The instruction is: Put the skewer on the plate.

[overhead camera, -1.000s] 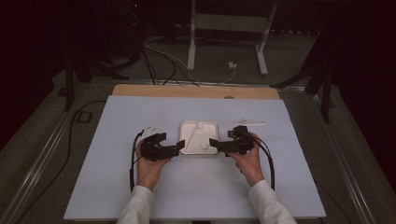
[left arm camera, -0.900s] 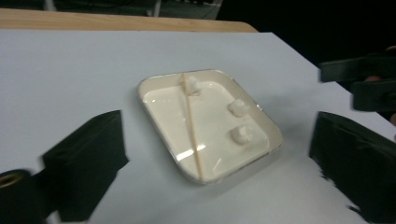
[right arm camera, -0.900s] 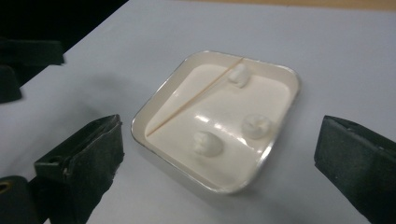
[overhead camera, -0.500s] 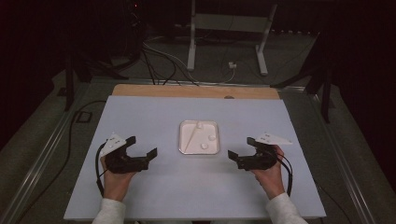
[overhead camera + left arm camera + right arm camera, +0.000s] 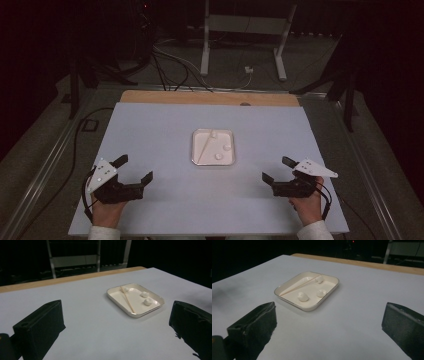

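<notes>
Both claws gape empty: left claw (image 5: 135, 169) and right claw (image 5: 278, 168) sit well apart, flanking the shallow cream rectangular tray (image 5: 196, 150) mid-table.

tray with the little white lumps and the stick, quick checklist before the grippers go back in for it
1. Left gripper open, nothing between its jaws: ok.
2. Right gripper open and empty: ok.
3. Tray flat on the table, apart from both grippers: ok.
4. Three white lumps inside the tray: ok.
5. Stick lies slantwise in the tray; one end's contact with a lump: cannot tell.
6. Bare table between each gripper and the tray: ok.
</notes>
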A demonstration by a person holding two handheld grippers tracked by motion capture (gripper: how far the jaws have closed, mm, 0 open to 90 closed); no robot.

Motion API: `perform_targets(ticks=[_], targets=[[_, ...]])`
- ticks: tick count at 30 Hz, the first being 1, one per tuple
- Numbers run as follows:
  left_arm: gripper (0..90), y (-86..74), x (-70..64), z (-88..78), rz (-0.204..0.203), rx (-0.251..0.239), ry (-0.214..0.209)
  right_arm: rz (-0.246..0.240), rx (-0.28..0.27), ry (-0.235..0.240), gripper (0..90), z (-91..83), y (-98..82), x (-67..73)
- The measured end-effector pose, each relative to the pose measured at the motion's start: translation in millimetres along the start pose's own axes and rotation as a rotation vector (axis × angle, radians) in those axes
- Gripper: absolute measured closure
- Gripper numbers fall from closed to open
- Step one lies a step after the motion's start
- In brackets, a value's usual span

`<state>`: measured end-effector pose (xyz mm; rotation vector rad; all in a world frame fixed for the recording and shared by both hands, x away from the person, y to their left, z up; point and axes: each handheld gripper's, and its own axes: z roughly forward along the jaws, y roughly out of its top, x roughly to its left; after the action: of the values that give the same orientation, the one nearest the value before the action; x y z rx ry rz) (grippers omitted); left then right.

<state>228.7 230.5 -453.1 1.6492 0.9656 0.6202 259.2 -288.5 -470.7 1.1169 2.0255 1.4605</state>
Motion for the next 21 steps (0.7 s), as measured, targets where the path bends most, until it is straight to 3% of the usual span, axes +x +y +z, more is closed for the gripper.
perform_targets(ticks=[4,8,11,14,21], targets=[[0.7,-4.0,1.4,-5.8,-0.007,-0.016,0.027,-0.020,-0.025,-0.008,0.1,-9.2,-6.0,-4.0],[0.7,-9.0,2.3,-7.6,-0.008,-0.010,0.035,-0.006,-0.041,-0.012,0.1,-14.7,-11.9,-8.6],[0.7,-9.5,1.3,-8.3,0.009,-0.012,0.038,0.006,-0.056,-0.009,0.1,-17.8,-13.5,-11.1],[0.7,-10.1,1.5,-8.0,0.017,-0.009,0.039,-0.014,-0.067,-0.024,0.1,-21.7,-12.4,-11.8],[0.7,-13.3,1.0,-5.1,0.019,0.013,0.042,0.022,-0.078,-0.043,0.1,-27.7,-14.0,-19.1]])
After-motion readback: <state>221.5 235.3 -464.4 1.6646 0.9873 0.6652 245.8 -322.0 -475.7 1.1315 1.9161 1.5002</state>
